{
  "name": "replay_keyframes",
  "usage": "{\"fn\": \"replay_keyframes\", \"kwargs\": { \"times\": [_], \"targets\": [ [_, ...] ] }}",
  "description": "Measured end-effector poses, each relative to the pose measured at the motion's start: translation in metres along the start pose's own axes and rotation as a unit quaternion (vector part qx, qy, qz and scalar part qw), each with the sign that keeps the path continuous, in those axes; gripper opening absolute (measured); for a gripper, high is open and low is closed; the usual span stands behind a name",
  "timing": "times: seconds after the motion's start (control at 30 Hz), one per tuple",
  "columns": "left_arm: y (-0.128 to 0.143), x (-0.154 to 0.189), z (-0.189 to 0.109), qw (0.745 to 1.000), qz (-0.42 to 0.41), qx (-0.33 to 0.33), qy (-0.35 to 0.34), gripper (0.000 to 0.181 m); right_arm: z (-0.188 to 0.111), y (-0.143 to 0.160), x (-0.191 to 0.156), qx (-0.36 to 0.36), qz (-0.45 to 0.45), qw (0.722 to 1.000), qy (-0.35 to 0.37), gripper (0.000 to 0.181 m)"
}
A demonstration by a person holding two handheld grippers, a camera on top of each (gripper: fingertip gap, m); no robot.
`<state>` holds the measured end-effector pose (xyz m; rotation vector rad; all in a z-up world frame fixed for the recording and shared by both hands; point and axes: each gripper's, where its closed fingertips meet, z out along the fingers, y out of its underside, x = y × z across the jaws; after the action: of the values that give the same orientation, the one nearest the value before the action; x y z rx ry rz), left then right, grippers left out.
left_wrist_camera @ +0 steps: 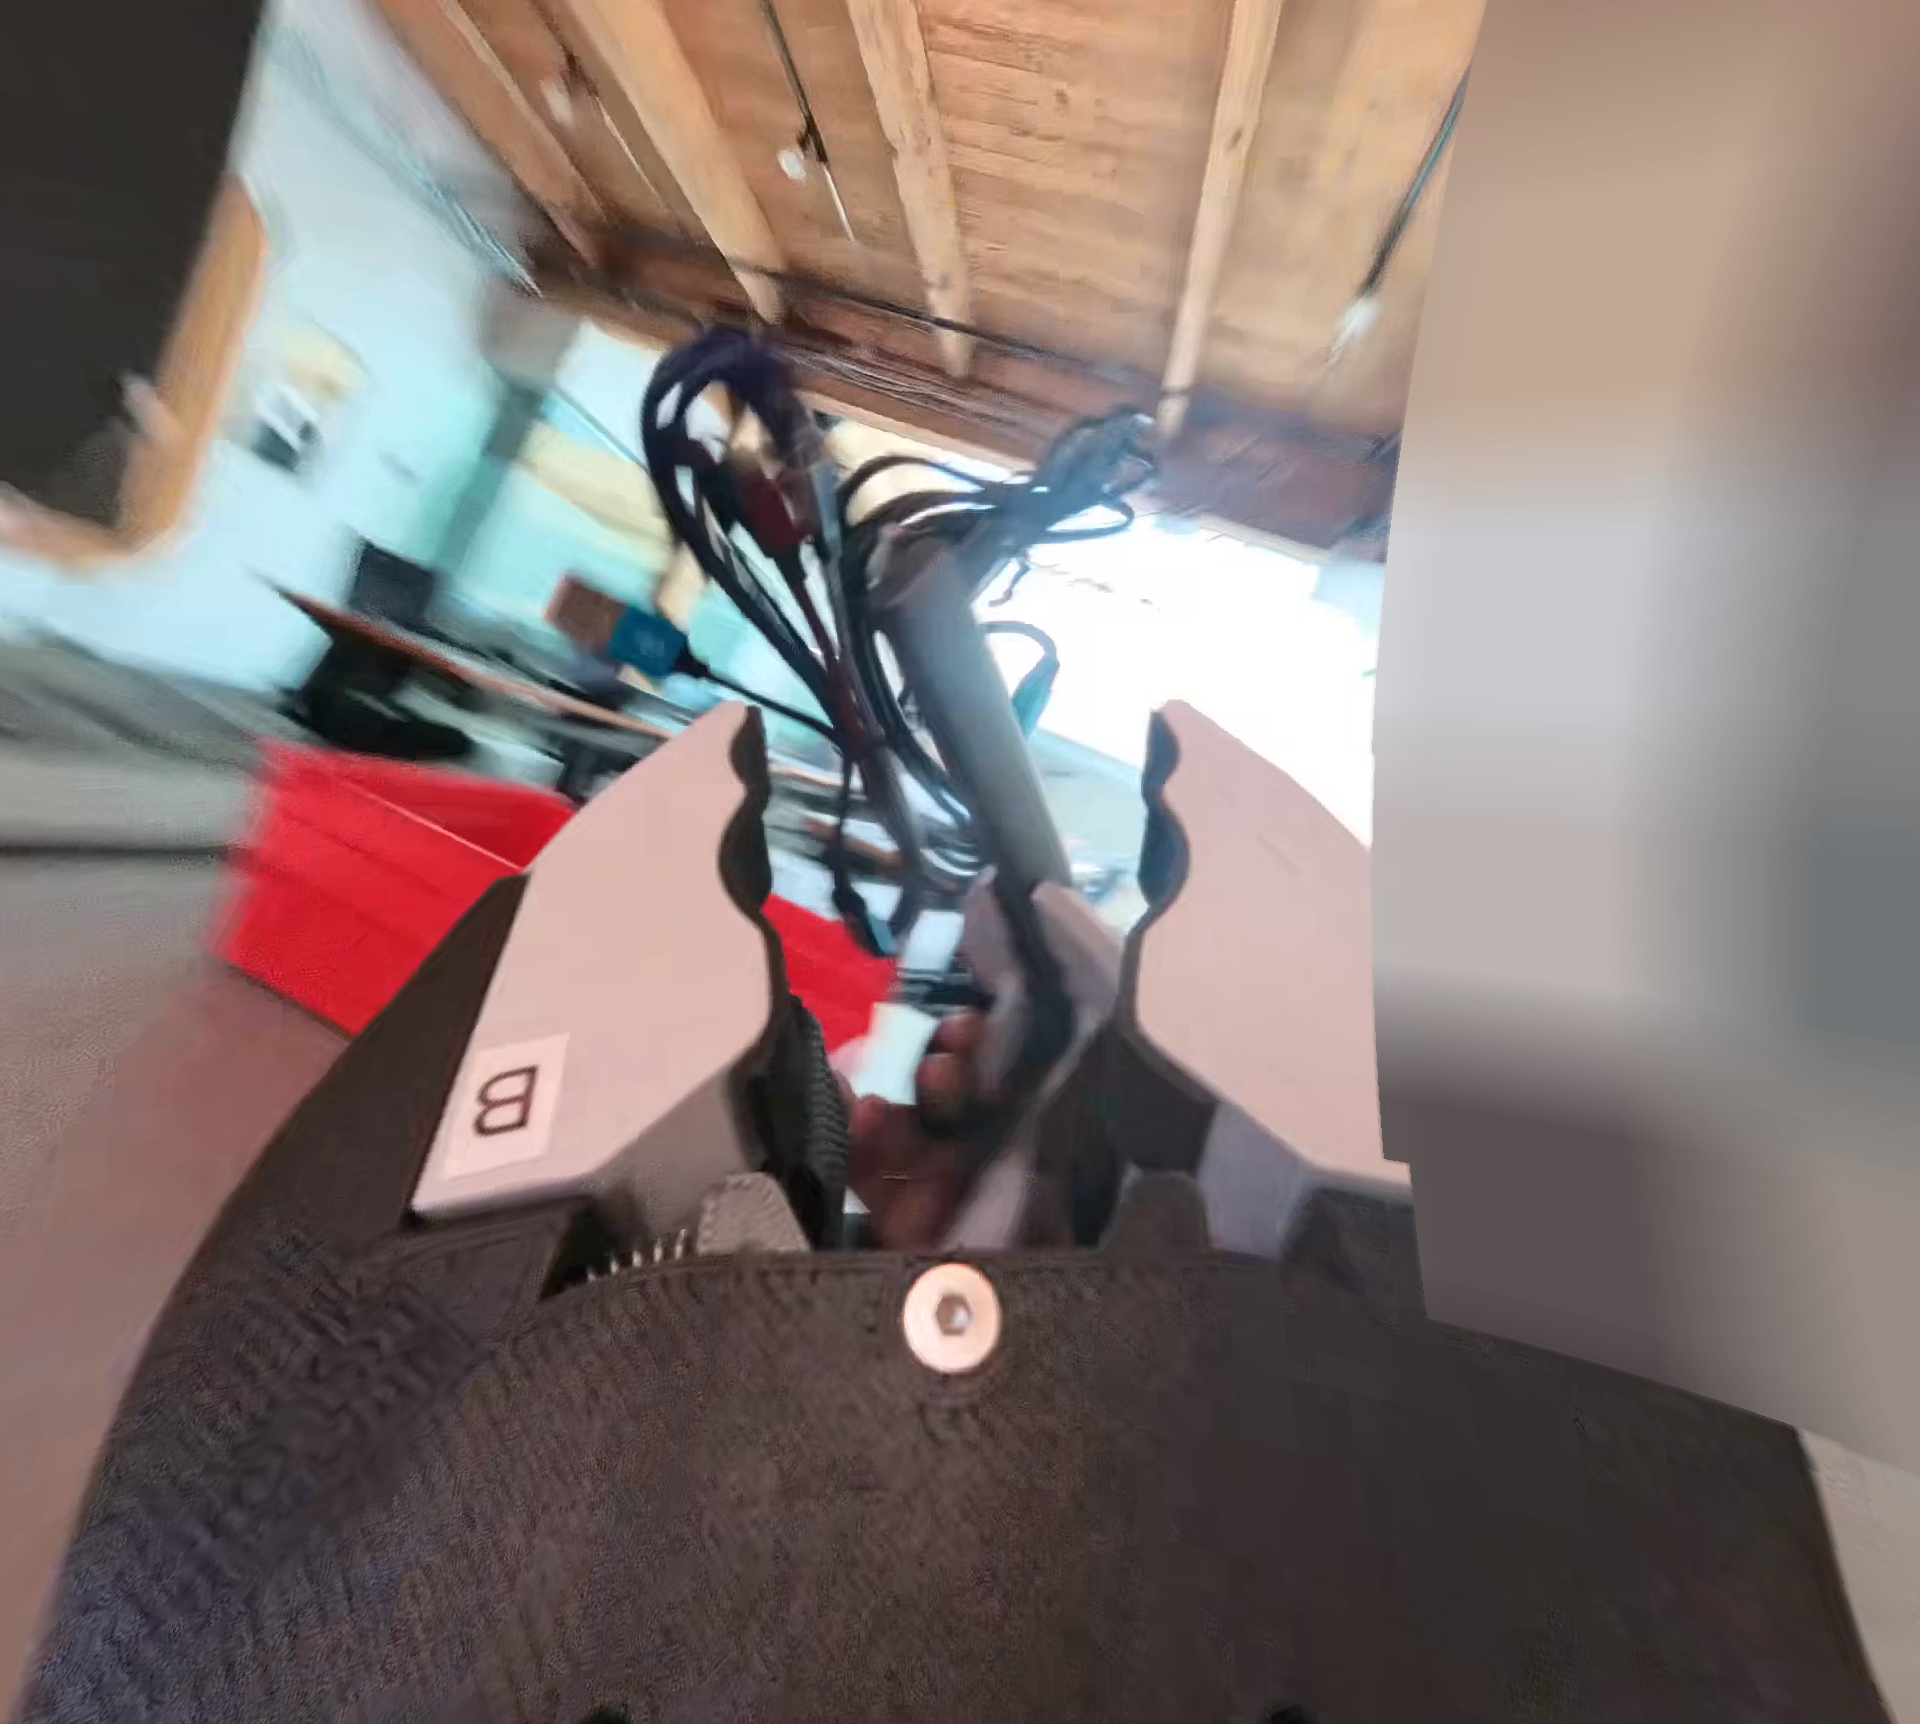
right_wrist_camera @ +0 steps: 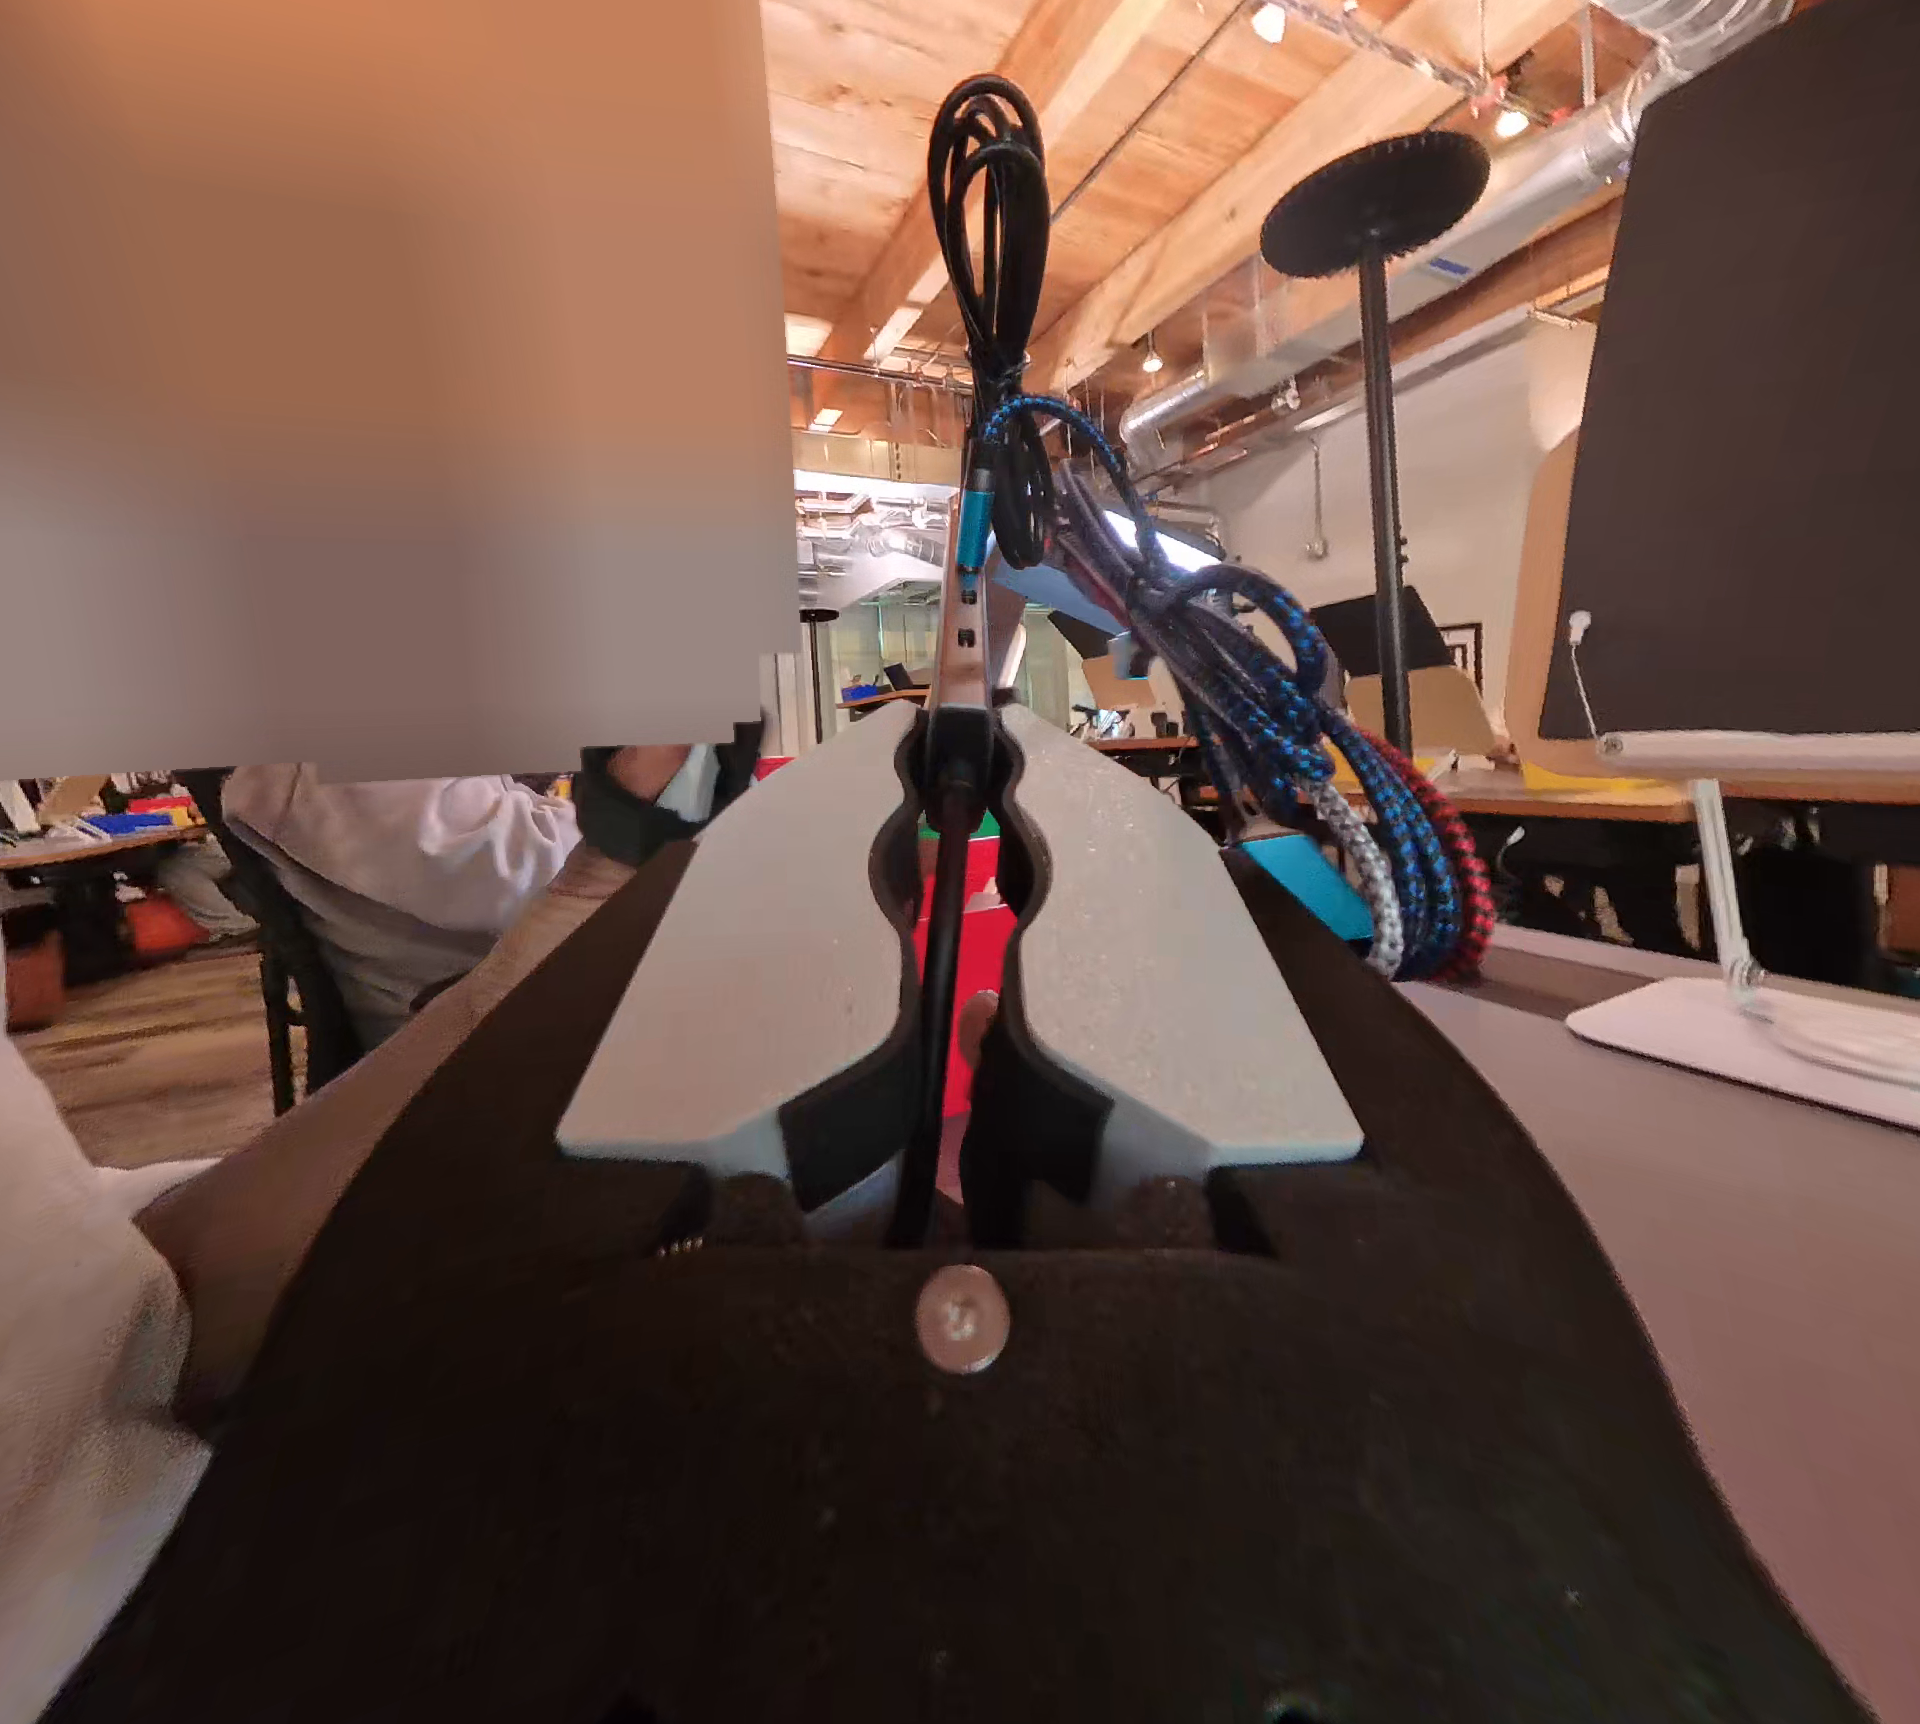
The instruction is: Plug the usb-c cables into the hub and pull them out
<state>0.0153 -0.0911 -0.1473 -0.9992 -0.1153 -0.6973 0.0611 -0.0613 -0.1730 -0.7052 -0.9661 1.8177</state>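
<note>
My right gripper (right_wrist_camera: 961,724) is shut on the slim grey hub (right_wrist_camera: 966,646) and holds it upright on edge; the hub's black lead runs down between the fingers. A teal usb-c plug (right_wrist_camera: 974,521) sits in the hub's top end. Its black coiled cable (right_wrist_camera: 987,220) stands above it. Blue, white and red braided cables (right_wrist_camera: 1278,698) hang in a bundle to the right. My left gripper (left_wrist_camera: 954,718) is open and empty. It faces the hub (left_wrist_camera: 961,666), the cable bundle (left_wrist_camera: 727,448) and the right gripper (left_wrist_camera: 1039,936). The left wrist view is motion-blurred.
A dark monitor (right_wrist_camera: 1766,375) on a white stand (right_wrist_camera: 1745,1040) is on the grey table (right_wrist_camera: 1558,1259) at the right. A red box (left_wrist_camera: 343,895) lies ahead. A black pole lamp (right_wrist_camera: 1377,209) stands behind. A person in a white sleeve (right_wrist_camera: 416,843) sits at left. The left gripper's tips are roughly 7 cm from the right gripper's.
</note>
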Motion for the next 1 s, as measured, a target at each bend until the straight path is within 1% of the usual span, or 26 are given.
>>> {"fn": "replay_keyframes", "kwargs": {
  "times": [0.03,0.07,0.1,0.13,0.2,0.23,0.27,0.33,0.43,0.47,0.5,0.57,0.63,0.67,0.7,0.77,0.83,0.87,0.93,1.0],
  "targets": [
    [0.003,-0.001,0.003,0.997,-0.078,-0.001,0.023,0.07,0.001,0.0,-0.002,0.001,-0.015,1.0,-0.002,0.009],
    [0.007,-0.003,0.007,0.991,-0.13,0.0,0.035,0.07,0.002,0.002,-0.005,-0.001,-0.041,0.999,-0.001,0.009],
    [0.012,-0.006,0.01,0.986,-0.161,-0.003,0.032,0.07,0.003,0.004,-0.007,-0.008,-0.077,0.997,0.002,0.009],
    [0.016,-0.009,0.013,0.985,-0.171,-0.001,0.027,0.067,0.004,0.008,-0.009,-0.018,-0.124,0.992,0.008,0.009],
    [0.015,-0.011,0.016,0.987,-0.162,0.008,0.02,0.056,0.006,0.018,-0.012,-0.044,-0.228,0.972,0.024,0.009],
    [0.014,-0.012,0.017,0.988,-0.154,0.01,0.016,0.05,0.006,0.023,-0.013,-0.055,-0.266,0.962,0.029,0.009],
    [0.012,-0.011,0.017,0.99,-0.142,0.01,0.019,0.035,0.006,0.026,-0.014,-0.062,-0.286,0.956,0.031,0.009],
    [0.012,-0.013,0.015,0.994,-0.113,-0.006,0.006,0.022,0.007,0.027,-0.015,-0.063,-0.293,0.954,0.032,0.009],
    [0.008,-0.01,0.012,0.996,-0.086,-0.013,0.011,0.02,0.009,0.031,-0.011,-0.073,-0.297,0.952,0.033,0.01],
    [0.007,-0.011,0.011,0.998,-0.065,-0.015,0.002,0.02,0.009,0.031,-0.007,-0.077,-0.288,0.953,0.043,0.015],
    [0.005,-0.015,0.009,0.999,-0.042,-0.017,-0.012,0.019,0.008,0.028,-0.001,-0.074,-0.277,0.956,0.06,0.024],
    [0.0,-0.023,0.004,0.999,-0.002,-0.024,-0.034,0.019,0.002,0.012,0.009,-0.045,-0.266,0.958,0.094,0.026],
    [-0.003,-0.032,0.0,0.998,0.01,-0.031,-0.05,0.019,-0.004,-0.006,0.013,-0.015,-0.279,0.953,0.118,0.026],
    [-0.004,-0.036,-0.002,0.998,0.009,-0.032,-0.057,0.019,-0.006,-0.012,0.016,-0.013,-0.29,0.947,0.141,0.026],
    [-0.003,-0.041,-0.004,0.997,0.014,-0.035,-0.065,0.019,-0.005,-0.015,0.015,-0.02,-0.309,0.939,0.148,0.024],
    [0.001,-0.047,-0.006,0.996,0.026,-0.044,-0.079,0.019,0.003,-0.006,0.004,-0.052,-0.345,0.929,0.124,0.019],
    [0.009,-0.047,-0.004,0.995,0.036,-0.053,-0.071,0.019,0.014,0.017,-0.007,-0.107,-0.326,0.935,0.085,0.019],
    [0.014,-0.044,-0.002,0.996,0.039,-0.059,-0.055,0.019,0.019,0.026,-0.009,-0.127,-0.309,0.939,0.077,0.019],
    [0.027,-0.036,0.002,0.996,0.035,-0.074,-0.026,0.019,0.026,0.035,-0.011,-0.137,-0.314,0.937,0.066,0.019],
    [0.039,-0.031,0.003,0.995,0.035,-0.097,-0.003,0.019,0.028,0.036,-0.011,-0.136,-0.359,0.921,0.063,0.015]
  ]
}}
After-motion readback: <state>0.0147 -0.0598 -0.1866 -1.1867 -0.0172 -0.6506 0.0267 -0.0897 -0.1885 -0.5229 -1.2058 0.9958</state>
